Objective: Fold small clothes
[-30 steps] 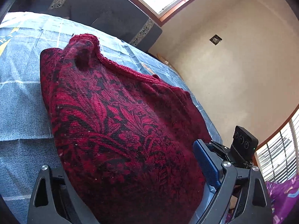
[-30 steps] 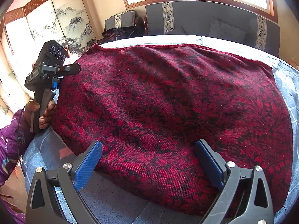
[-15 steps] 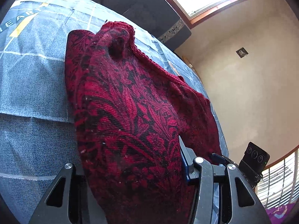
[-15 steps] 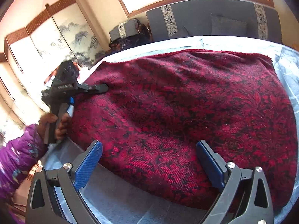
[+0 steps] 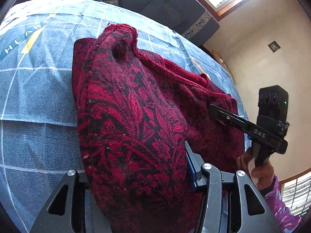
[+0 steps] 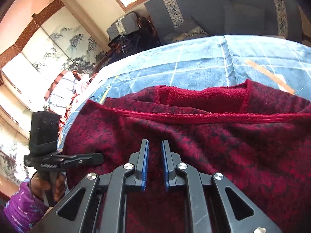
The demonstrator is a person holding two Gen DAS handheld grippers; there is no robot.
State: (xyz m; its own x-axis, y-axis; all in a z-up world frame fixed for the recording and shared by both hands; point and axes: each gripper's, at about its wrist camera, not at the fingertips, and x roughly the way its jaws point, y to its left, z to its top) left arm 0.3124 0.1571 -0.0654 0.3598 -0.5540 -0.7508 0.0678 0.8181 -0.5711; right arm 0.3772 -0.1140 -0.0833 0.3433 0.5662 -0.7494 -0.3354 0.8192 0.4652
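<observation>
A dark red garment with a black leaf pattern (image 5: 136,106) lies on a blue checked cloth (image 5: 38,97). My left gripper (image 5: 140,184) is shut on a fold of the garment, which drapes over and hides its fingers. The garment also fills the right wrist view (image 6: 233,145), with its plain red inner side (image 6: 202,99) showing at the far edge. My right gripper (image 6: 155,155) is shut on the garment's near edge, blue pads nearly together. Each gripper shows in the other's view, at the garment's edge: the right one (image 5: 243,126) and the left one (image 6: 77,159).
The blue checked cloth (image 6: 194,66) covers the whole work surface. A dark grey sofa (image 6: 223,11) stands behind it under a window. A painted folding screen (image 6: 58,44) stands at the left. A cream wall (image 5: 262,29) rises at the right.
My right gripper has closed from wide open onto the garment's near edge. The near edge has moved over toward the far edge. My left gripper closed on its fold earlier.
</observation>
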